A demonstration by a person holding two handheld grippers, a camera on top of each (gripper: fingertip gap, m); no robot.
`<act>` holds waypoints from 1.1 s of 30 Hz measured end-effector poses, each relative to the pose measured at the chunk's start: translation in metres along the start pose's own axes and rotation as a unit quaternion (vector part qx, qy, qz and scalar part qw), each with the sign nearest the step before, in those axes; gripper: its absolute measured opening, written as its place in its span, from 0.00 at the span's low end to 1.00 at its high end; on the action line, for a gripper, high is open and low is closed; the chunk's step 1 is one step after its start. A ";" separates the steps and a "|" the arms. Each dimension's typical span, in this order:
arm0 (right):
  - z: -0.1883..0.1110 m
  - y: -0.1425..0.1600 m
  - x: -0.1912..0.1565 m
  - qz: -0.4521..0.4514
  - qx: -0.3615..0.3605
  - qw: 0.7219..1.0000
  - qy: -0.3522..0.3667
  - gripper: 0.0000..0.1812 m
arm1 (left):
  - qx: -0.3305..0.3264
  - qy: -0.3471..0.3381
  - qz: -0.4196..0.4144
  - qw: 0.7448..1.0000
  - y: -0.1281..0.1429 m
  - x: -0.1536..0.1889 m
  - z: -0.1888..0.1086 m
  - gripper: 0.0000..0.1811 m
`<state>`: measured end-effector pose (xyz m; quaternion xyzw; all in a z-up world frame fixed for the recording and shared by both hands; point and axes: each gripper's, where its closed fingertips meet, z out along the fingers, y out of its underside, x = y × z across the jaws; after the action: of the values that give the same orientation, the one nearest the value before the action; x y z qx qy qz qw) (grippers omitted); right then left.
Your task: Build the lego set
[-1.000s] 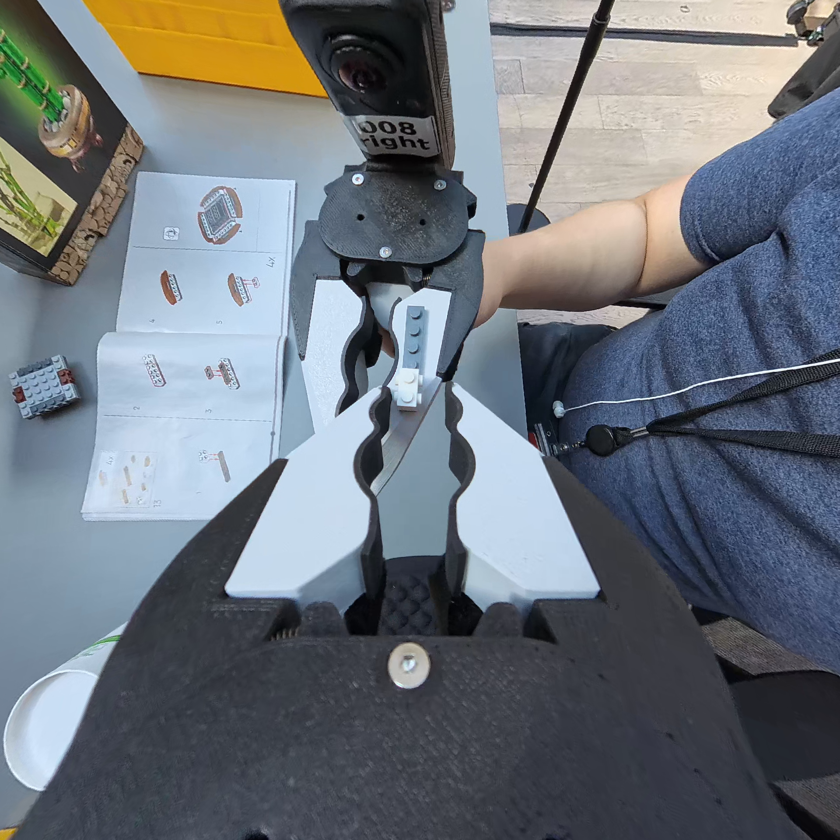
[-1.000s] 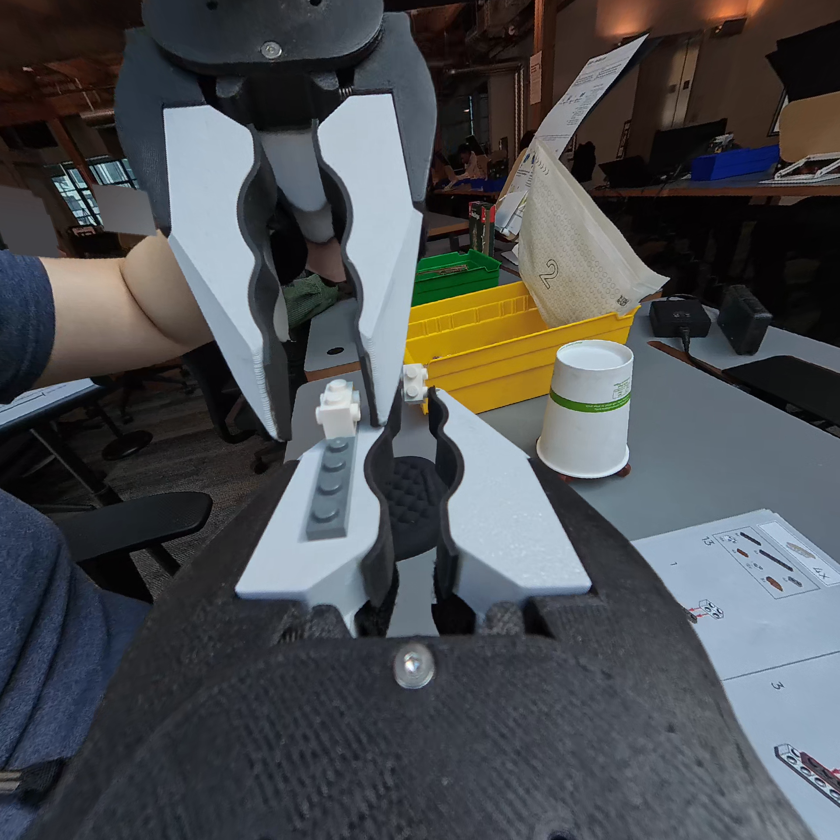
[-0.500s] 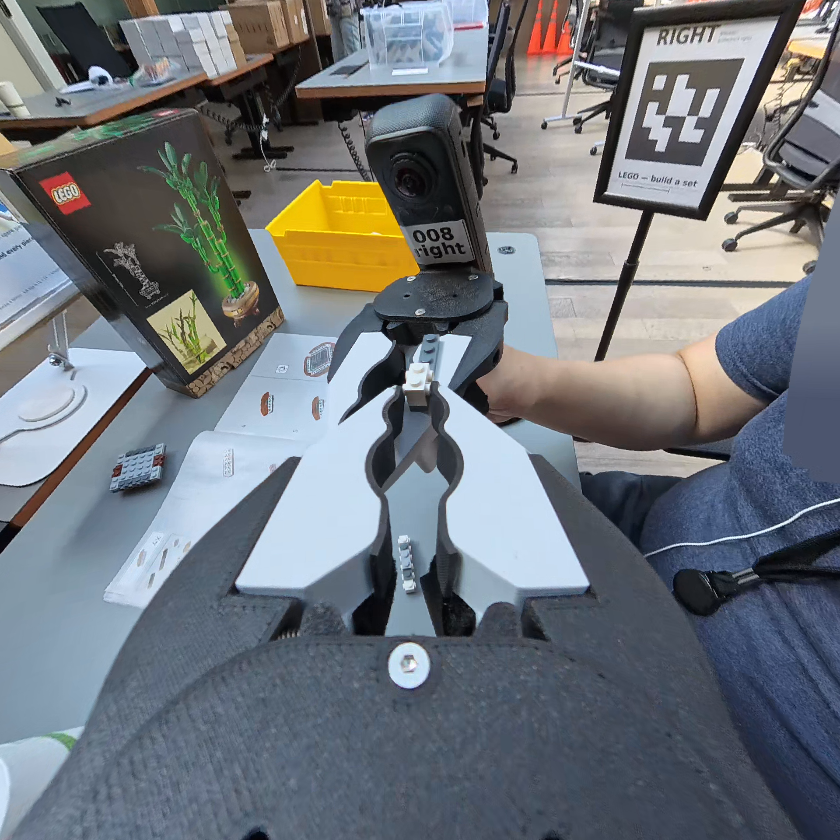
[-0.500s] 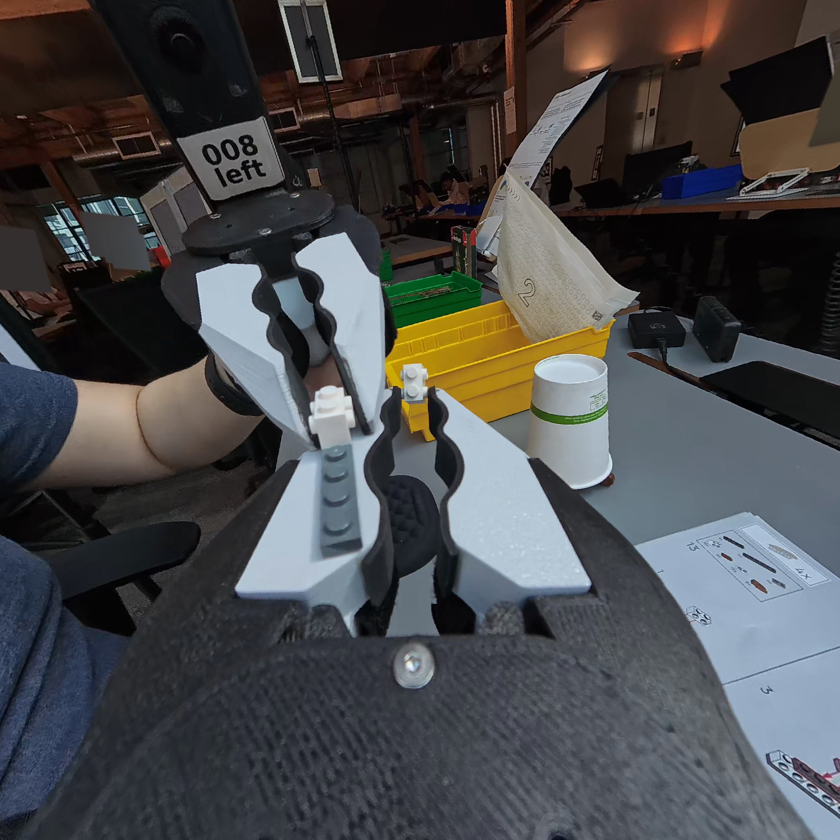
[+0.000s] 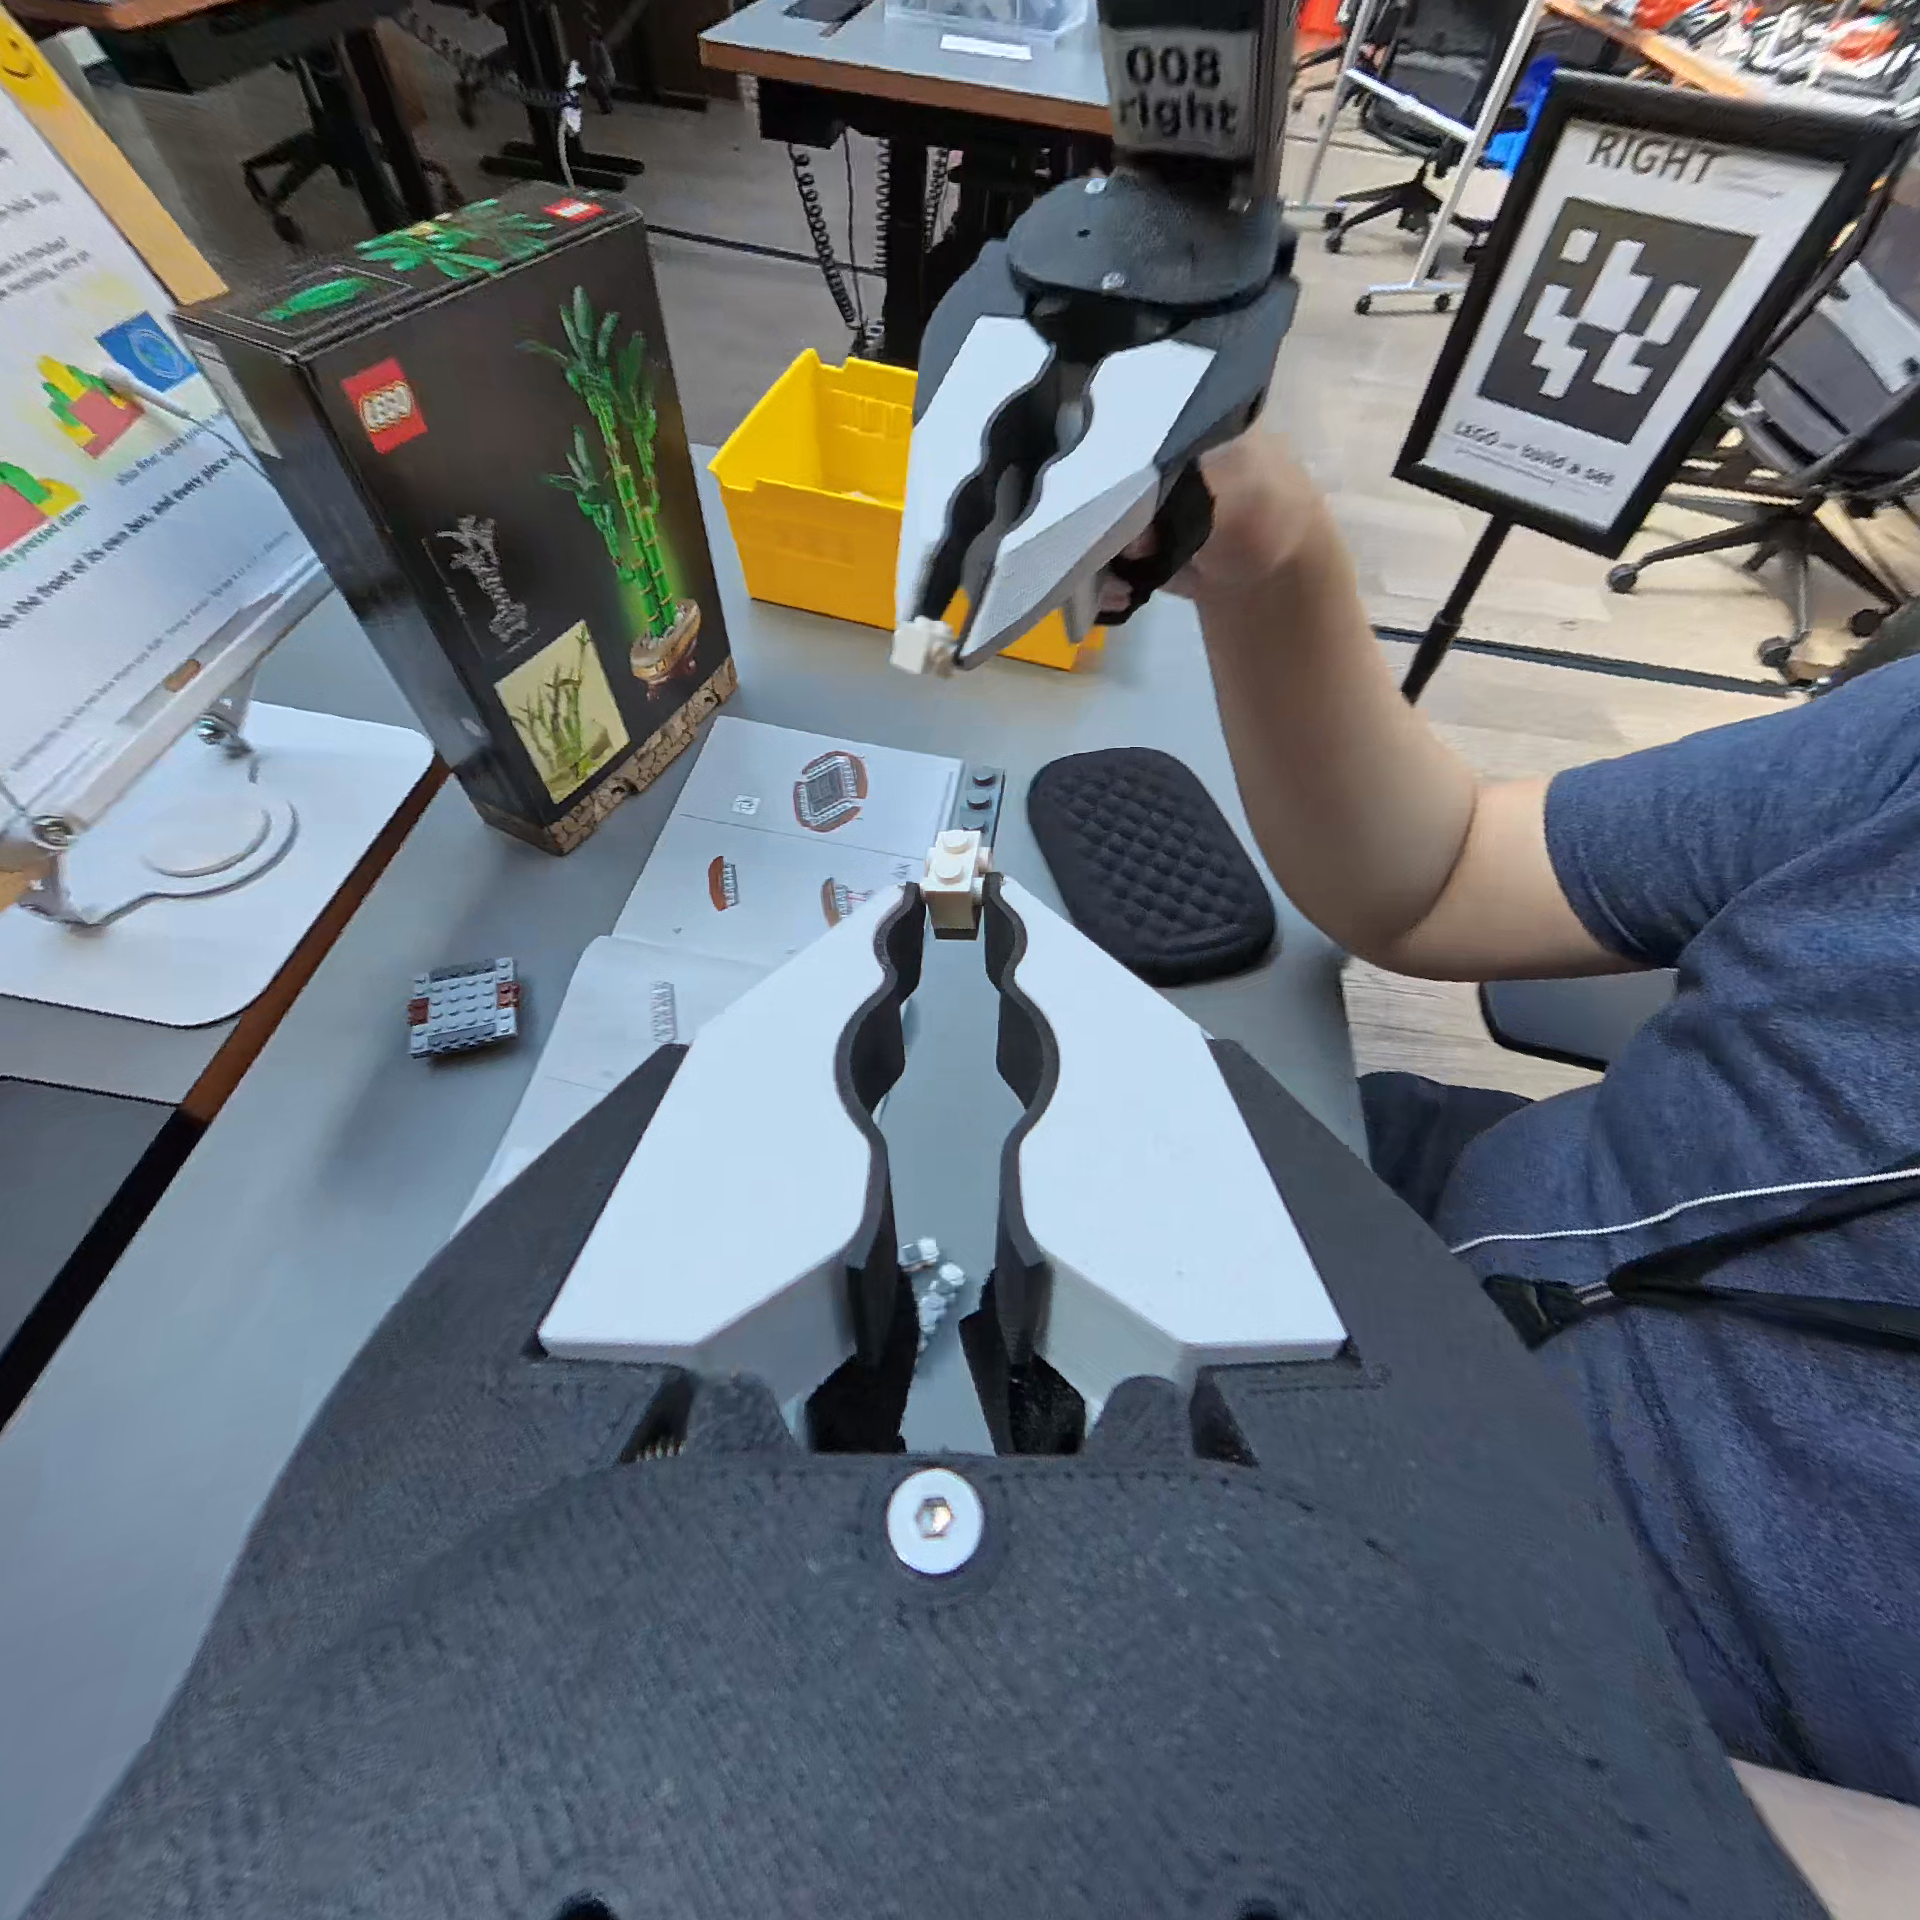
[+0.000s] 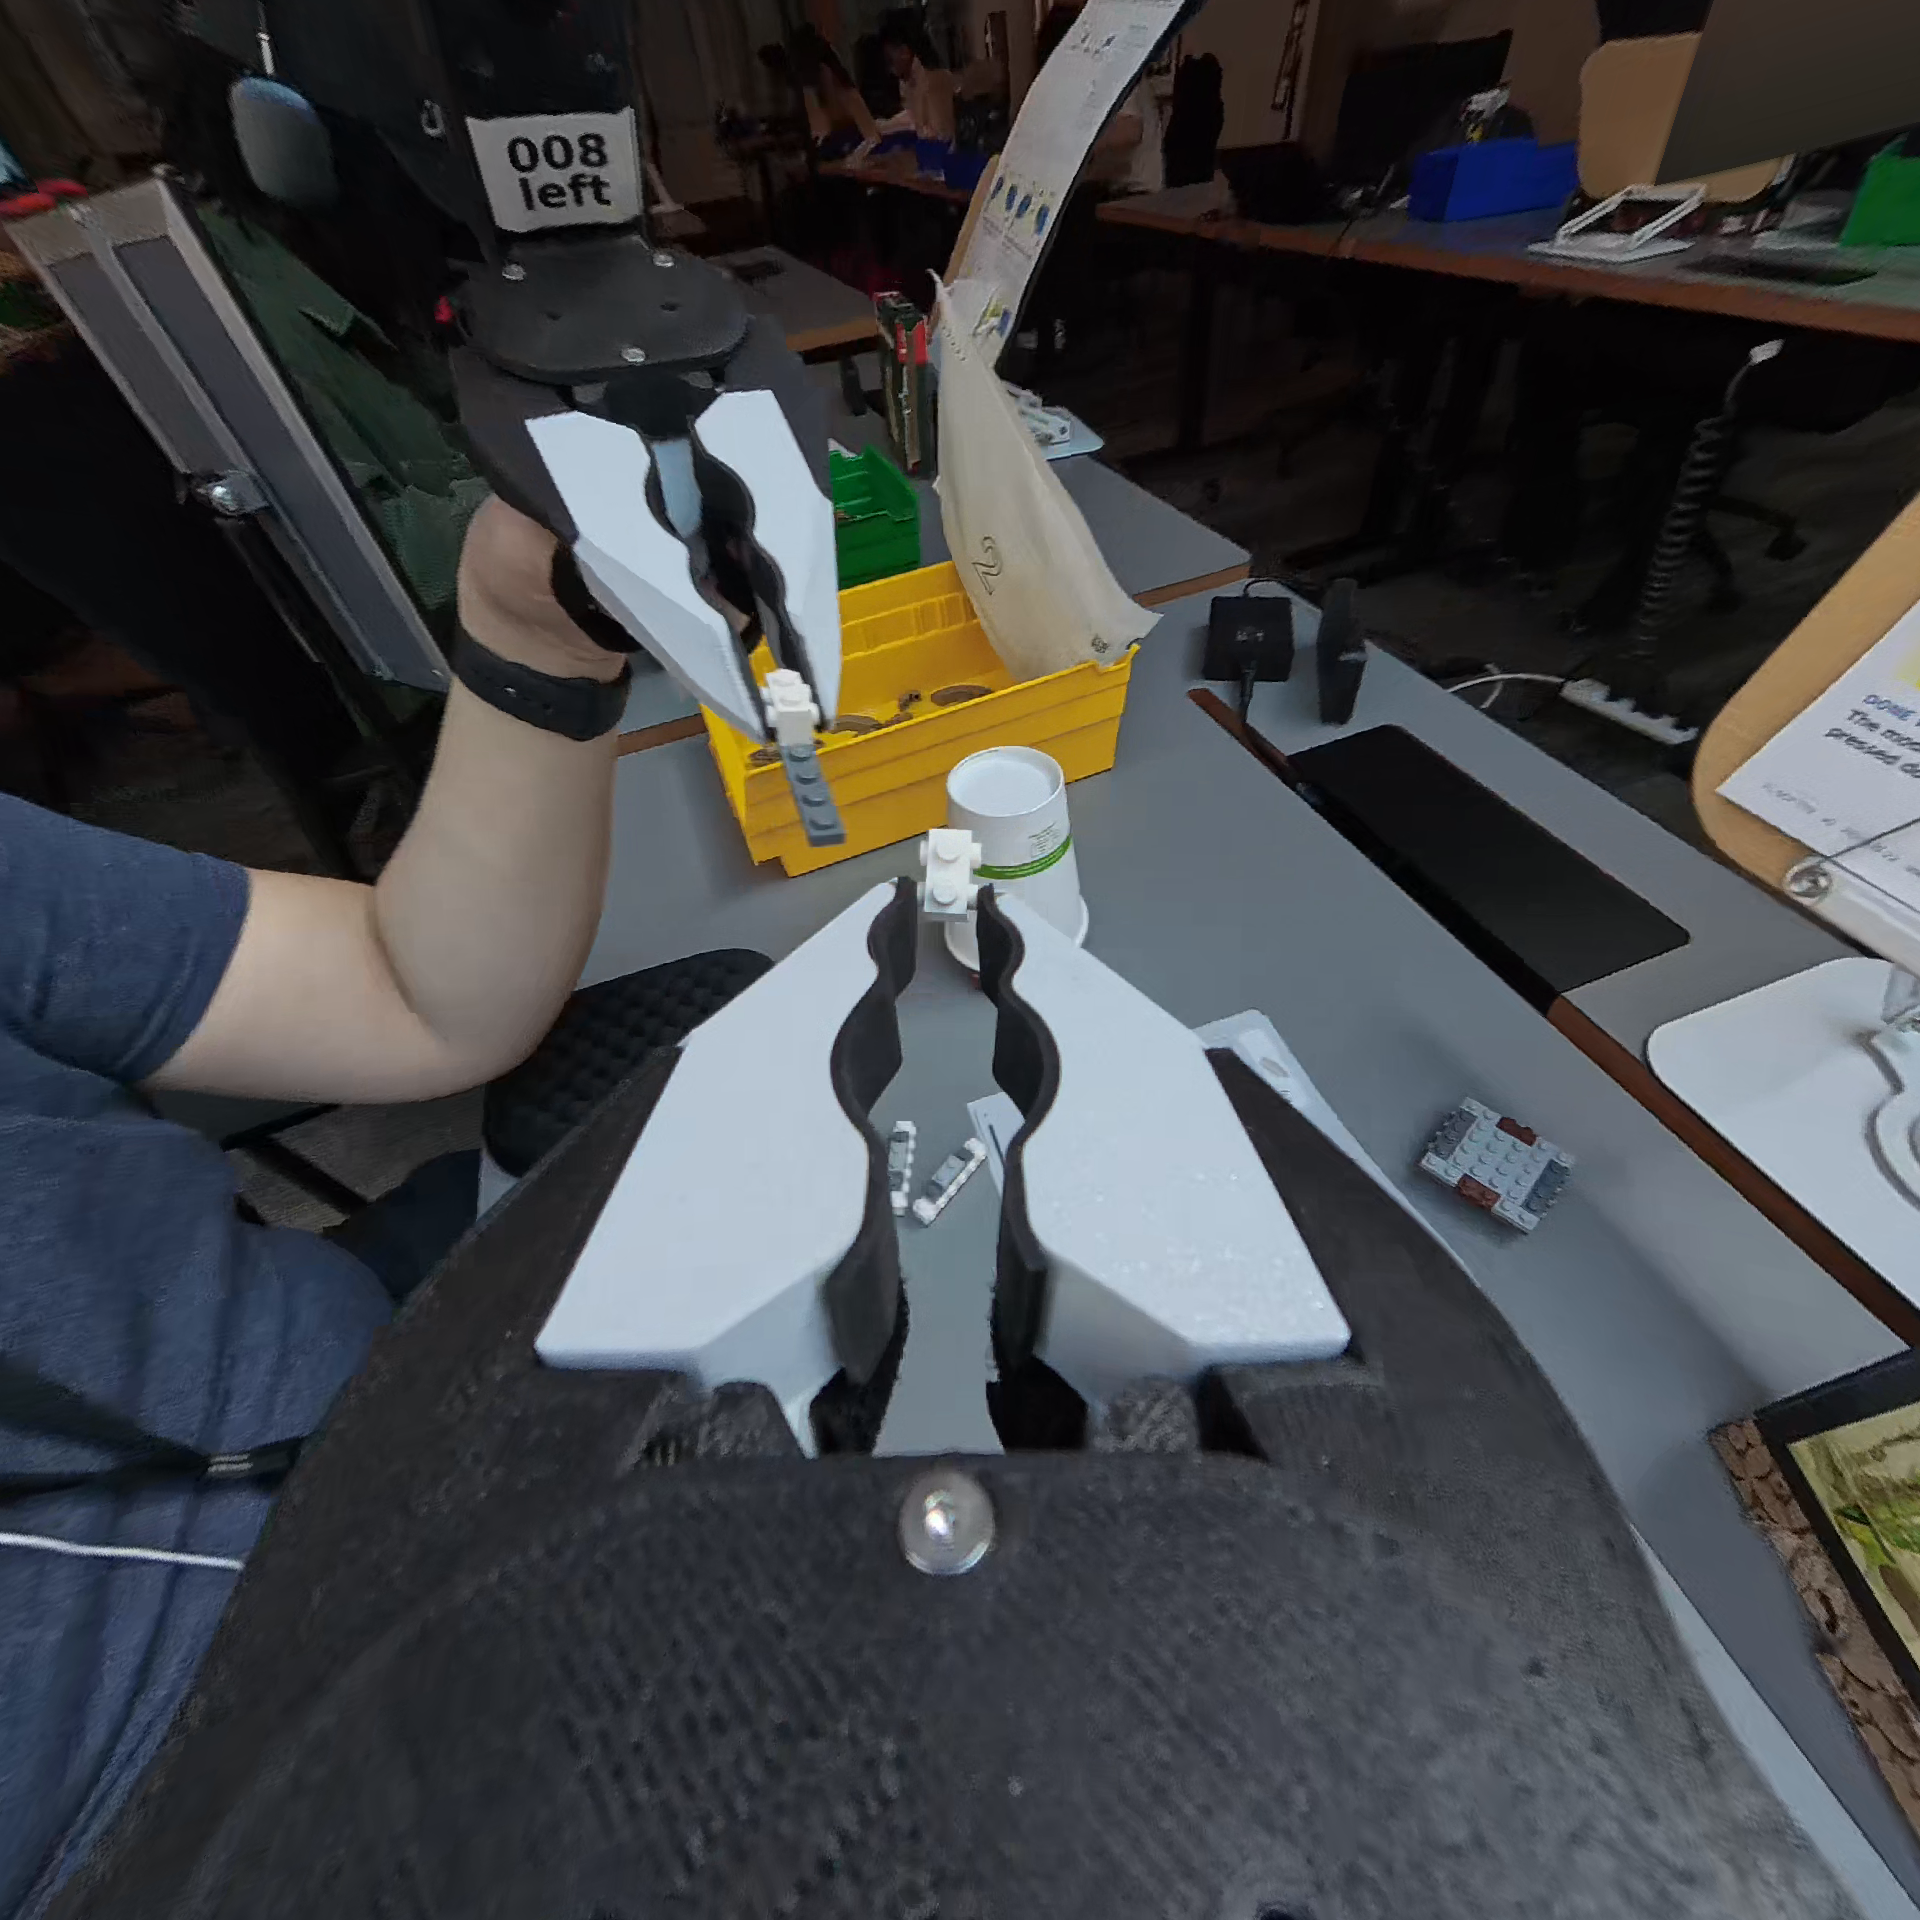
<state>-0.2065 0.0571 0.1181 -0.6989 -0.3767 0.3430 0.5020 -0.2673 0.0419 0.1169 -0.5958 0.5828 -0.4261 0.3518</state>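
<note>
In the left wrist view, centre of the frame, the left gripper (image 5: 954,902) is pinching a white brick w/ a dark grey plate (image 5: 982,802) sticking out beyond it. Above it, upper centre, the right gripper (image 5: 940,646) is pinching a small white brick (image 5: 920,649), jaws nearly pressed together. Grey assembly (image 5: 464,1006) is lying at mid-left on the table (image 5: 312,1195), lego box (image 5: 499,499) is standing behind, upper left.

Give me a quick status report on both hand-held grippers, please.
Left hand-held gripper shut on white brick with grey plate attached. Right hand-held gripper shut on second white brick. Grippers apart, nothing between them.
</note>
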 end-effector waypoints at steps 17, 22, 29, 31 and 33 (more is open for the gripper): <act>0.038 0.040 0.020 0.004 -0.159 0.980 -0.120 0.06 | 0.013 0.052 0.042 0.998 0.039 -0.045 0.050 0.05; 0.035 0.057 0.024 0.015 -0.198 0.973 -0.118 0.06 | 0.005 0.057 0.069 0.996 0.043 -0.044 0.063 0.05; 0.034 0.064 0.021 0.021 -0.214 0.968 -0.128 0.05 | -0.007 0.041 0.091 0.995 0.044 -0.044 0.069 0.05; 0.035 0.065 0.021 0.014 -0.217 0.968 -0.125 0.05 | -0.008 0.042 0.089 0.995 0.044 -0.044 0.069 0.05; 0.035 0.065 0.021 0.004 -0.218 0.968 -0.122 0.05 | -0.006 0.044 0.087 0.995 0.044 -0.044 0.069 0.05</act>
<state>-0.2143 0.0769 0.0447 -0.7457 -0.4979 0.3375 0.2867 -0.2193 0.0768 0.0454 -0.5258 0.6499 -0.4158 0.3582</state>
